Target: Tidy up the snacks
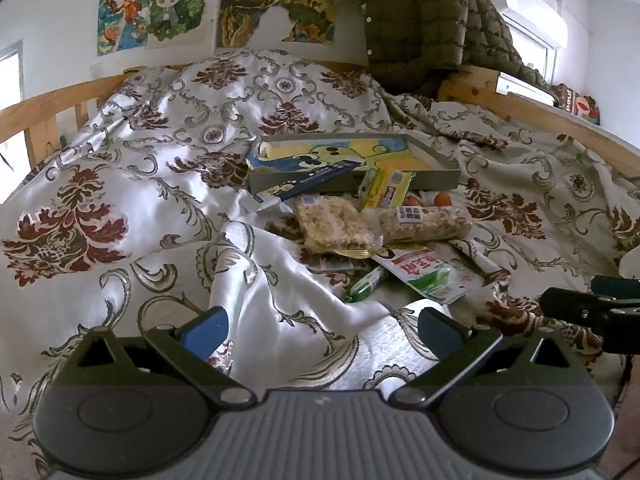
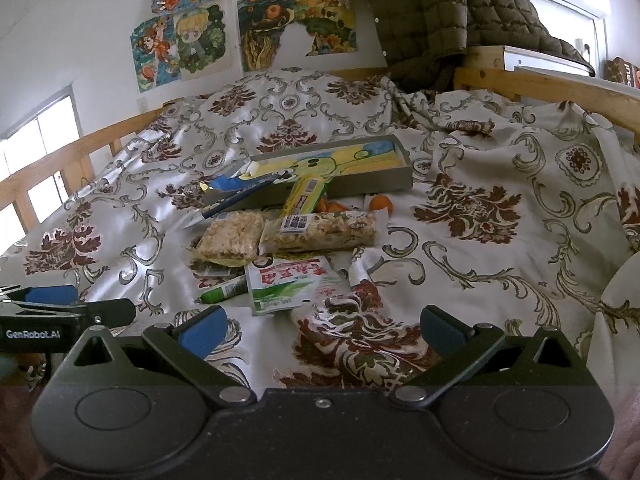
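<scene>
Snacks lie in a heap on the patterned bedspread [image 1: 120, 184]. A shallow grey box [image 1: 432, 178] with a yellow cartoon print holds a blue packet [image 1: 304, 176]. In front lie a yellow-green bar [image 1: 386, 188], two clear packs of puffed rice cakes [image 1: 332, 222] [image 1: 424, 222], small oranges [image 1: 442, 199], a red-green pouch [image 1: 424, 274] and a green stick [image 1: 366, 286]. The same heap shows in the right wrist view: box [image 2: 360, 186], cakes [image 2: 230, 236], pouch [image 2: 288, 284]. My left gripper [image 1: 324, 326] is open and empty, short of the heap. My right gripper [image 2: 322, 326] is open and empty too.
A wooden bed rail [image 1: 48, 108] runs along the left and right [image 2: 560, 88]. An olive quilted jacket [image 1: 420, 20] hangs at the head of the bed. Posters [image 1: 160, 12] cover the wall. The bedspread is rumpled into folds [image 1: 256, 280] near the grippers.
</scene>
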`<state>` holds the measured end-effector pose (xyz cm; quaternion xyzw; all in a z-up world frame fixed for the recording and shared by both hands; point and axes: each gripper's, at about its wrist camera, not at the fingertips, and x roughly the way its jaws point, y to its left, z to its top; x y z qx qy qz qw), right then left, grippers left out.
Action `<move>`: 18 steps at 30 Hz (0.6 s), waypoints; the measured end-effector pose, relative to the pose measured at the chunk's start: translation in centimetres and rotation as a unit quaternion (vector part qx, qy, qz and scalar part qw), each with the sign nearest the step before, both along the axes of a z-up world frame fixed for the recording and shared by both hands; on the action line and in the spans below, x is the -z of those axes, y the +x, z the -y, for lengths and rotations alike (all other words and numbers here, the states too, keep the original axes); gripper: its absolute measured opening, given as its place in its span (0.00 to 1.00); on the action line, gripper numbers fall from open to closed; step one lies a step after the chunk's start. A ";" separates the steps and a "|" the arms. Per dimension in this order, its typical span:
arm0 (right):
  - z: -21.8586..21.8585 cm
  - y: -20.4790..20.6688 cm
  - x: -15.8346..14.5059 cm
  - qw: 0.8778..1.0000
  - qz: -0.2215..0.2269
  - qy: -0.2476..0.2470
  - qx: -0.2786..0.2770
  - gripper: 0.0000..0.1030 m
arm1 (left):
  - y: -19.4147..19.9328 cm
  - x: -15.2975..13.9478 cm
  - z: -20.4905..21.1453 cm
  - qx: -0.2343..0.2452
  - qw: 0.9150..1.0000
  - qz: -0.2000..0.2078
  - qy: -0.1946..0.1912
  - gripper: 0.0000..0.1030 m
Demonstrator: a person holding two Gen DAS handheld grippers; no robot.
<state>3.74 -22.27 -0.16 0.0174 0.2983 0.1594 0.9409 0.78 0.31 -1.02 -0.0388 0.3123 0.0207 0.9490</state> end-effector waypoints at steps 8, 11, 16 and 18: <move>0.7 0.7 -0.5 1.000 -0.009 0.015 0.003 1.00 | 1.2 0.6 -0.4 -0.023 0.999 -0.023 -0.015 1.00; 1.0 1.3 -0.5 1.000 -0.020 0.024 -0.001 1.00 | 1.9 0.6 -0.4 -0.032 0.999 -0.028 -0.012 1.00; 0.6 2.9 -0.4 0.998 -0.045 0.029 -0.046 1.00 | 4.2 0.1 -0.3 -0.017 0.998 -0.054 -0.023 1.00; 0.5 3.8 -0.5 0.997 -0.047 0.022 -0.061 1.00 | 5.1 0.1 0.0 -0.002 0.998 -0.062 -0.016 1.00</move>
